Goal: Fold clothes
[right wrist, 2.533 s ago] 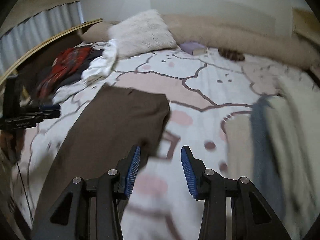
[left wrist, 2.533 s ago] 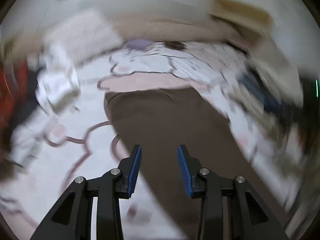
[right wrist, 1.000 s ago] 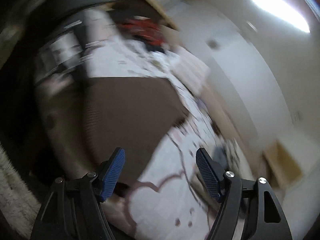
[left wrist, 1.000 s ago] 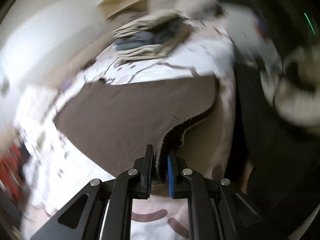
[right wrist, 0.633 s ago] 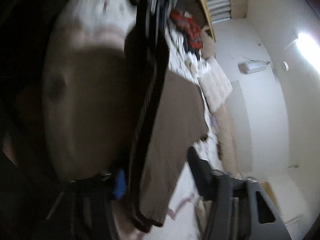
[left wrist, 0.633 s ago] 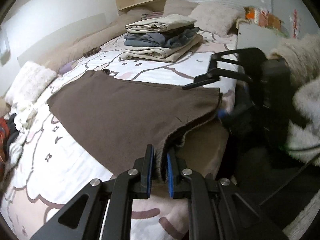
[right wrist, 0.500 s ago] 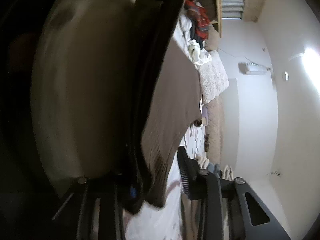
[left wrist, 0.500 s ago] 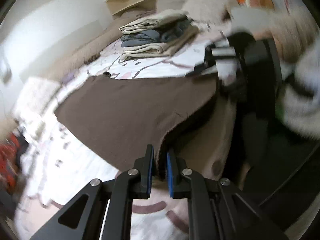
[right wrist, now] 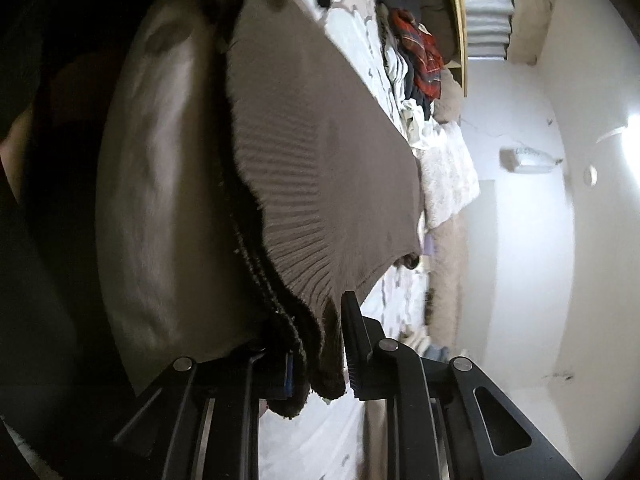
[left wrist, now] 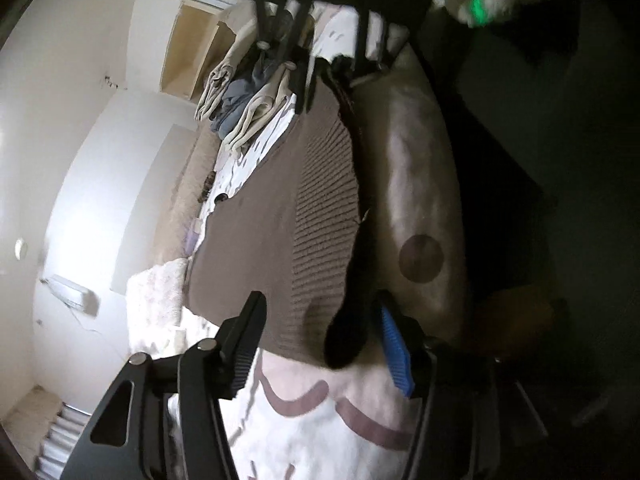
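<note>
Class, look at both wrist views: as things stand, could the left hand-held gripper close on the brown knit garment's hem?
Probably yes. The left hand-held gripper is open, and the brown knit garment has its ribbed hem hanging between the fingers, nothing blocking.

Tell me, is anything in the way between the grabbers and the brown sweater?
Nothing visible is. The brown sweater has its ribbed hem right between the open fingers of the left gripper, and the right gripper looks closed on the hem's other end.
</note>
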Demonstrator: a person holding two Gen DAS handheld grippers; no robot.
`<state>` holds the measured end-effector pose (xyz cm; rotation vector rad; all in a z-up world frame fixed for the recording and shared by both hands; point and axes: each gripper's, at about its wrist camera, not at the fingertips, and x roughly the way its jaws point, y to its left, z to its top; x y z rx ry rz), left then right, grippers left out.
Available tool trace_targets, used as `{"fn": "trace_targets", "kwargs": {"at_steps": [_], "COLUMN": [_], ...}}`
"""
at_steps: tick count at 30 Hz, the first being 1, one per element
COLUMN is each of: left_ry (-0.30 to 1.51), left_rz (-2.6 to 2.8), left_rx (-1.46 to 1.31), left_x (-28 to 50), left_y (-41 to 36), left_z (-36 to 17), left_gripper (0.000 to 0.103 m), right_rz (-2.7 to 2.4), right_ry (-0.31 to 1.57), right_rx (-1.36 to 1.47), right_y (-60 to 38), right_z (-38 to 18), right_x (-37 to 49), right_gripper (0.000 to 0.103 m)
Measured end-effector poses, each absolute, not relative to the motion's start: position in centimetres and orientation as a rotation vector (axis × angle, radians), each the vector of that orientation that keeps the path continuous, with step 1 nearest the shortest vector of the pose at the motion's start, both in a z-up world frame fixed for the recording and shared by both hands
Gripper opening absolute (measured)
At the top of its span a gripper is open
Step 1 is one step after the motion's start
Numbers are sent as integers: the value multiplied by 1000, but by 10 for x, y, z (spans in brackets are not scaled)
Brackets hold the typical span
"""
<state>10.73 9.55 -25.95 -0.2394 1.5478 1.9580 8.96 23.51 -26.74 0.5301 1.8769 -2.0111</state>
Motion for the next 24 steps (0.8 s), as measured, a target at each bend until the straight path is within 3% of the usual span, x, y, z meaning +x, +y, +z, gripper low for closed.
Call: {"fn": "trace_targets", "kwargs": {"at_steps": [2, 3, 4, 6, 7, 15, 24], "left_ry": [1579, 1582, 1554, 1495, 1464, 1017, 883], "left_rz": [1955, 1954, 1970, 1999, 2012, 2170, 2197], "left_rx": [-200, -205, -260, -369, -423, -714, -613], "left_x": [104, 100, 94, 81, 74, 29, 101], "left_y": [101, 103, 104, 105, 105, 85, 61], "left_z": [-262, -261, -257, -247, -243, -164, -85], "left_gripper": [64, 64, 62, 36, 7, 7, 7], "right_rz": [-2038, -2045, -2048, -2048, -2046, -2137, -2178], "right_ry": [1865, 1869, 1868, 1857, 1848, 1756, 1652], "right_rx": [500, 496, 496, 506, 516, 526, 598], "right_y": [236, 235, 235, 236, 236, 227, 230], "right_z": [-259, -257, -255, -251, -250, -189, -103], "right_x": [88, 88, 85, 81, 80, 79, 139], "right_gripper": [17, 10, 10, 9, 9, 8, 7]}}
